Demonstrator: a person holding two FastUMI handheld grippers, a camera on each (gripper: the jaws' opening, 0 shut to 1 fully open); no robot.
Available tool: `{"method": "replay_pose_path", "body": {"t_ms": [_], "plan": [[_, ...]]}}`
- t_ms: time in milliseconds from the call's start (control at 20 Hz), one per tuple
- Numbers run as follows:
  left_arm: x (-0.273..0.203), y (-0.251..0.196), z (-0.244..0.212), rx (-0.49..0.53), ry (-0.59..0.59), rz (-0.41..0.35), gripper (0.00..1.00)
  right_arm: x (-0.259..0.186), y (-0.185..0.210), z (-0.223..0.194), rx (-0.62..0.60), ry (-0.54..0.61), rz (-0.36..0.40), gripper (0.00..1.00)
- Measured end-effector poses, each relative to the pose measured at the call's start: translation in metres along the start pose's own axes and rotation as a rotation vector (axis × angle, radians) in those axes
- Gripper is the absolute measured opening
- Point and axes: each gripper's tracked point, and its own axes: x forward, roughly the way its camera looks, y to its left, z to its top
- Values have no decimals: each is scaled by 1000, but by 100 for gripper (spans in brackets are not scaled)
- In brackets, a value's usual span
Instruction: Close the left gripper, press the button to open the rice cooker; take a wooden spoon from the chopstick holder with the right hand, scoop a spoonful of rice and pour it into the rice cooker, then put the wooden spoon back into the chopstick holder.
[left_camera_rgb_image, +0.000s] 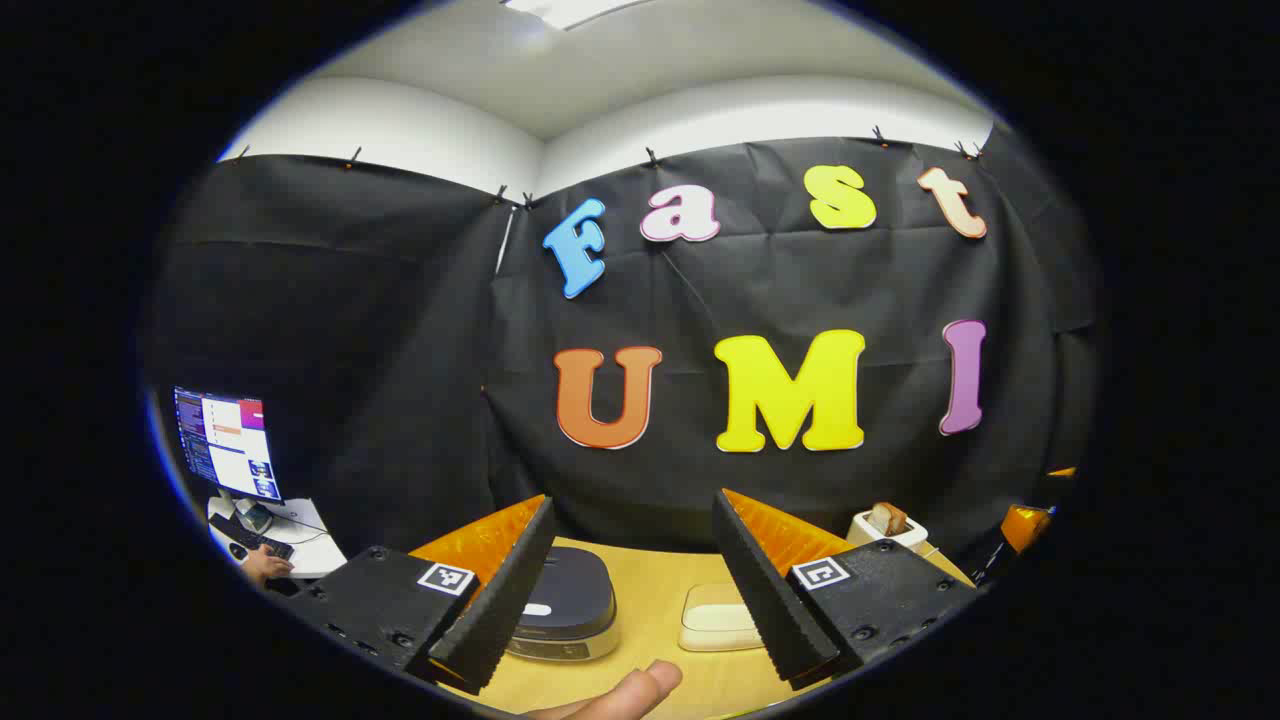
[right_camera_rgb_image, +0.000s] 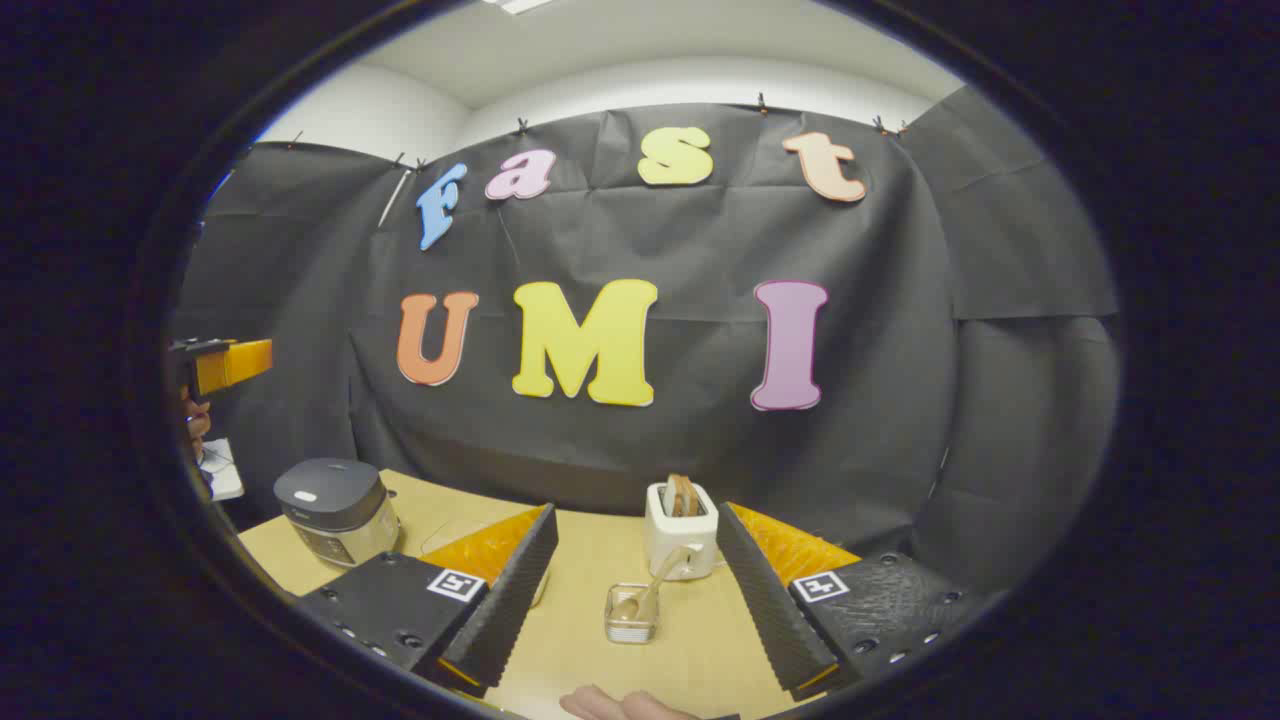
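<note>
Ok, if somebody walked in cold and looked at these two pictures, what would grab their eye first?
Probably the rice cooker, dark lid shut, at the left end of the wooden table. Next, the white chopstick holder near the table's back edge, with a wooden spoon leaning against its front, bowl in a small clear container. Both the left gripper and right gripper hover open over the table.

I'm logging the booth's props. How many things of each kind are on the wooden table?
Rice cooker: 1
White holder: 1
Small clear container: 1
Wooden spoon resting in that container: 1
Flat cream tray: 1
Total: 5, leaving out the holder's wooden contents, which are too blurred to count.
</note>
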Motion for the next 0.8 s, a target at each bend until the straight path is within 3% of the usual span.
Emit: {"method": "replay_pose_path", "body": {"t_ms": [50,100,150,250,300,400,800], "plan": [[0,4,3,-17,3,10,99,3,2,3,1,0,-3,96],[0,6,7,-37,5,9,94,5,5,8,-1,2,-4,95],[1,8,8,-50,5,3,99,4,8,13,-7,-2,-2,95],[3,18,9,-44,-9,0,94,7,13,20,-29,-28,-6,96],[5,22,9,-31,-16,-4,99,7,12,19,-41,-32,-17,95],[9,25,1,-2,-1,-13,99,10,18,9,-58,-6,-27,95],[33,16,-34,13,74,-130,99,27,48,-4,-86,49,-94,95]]}}
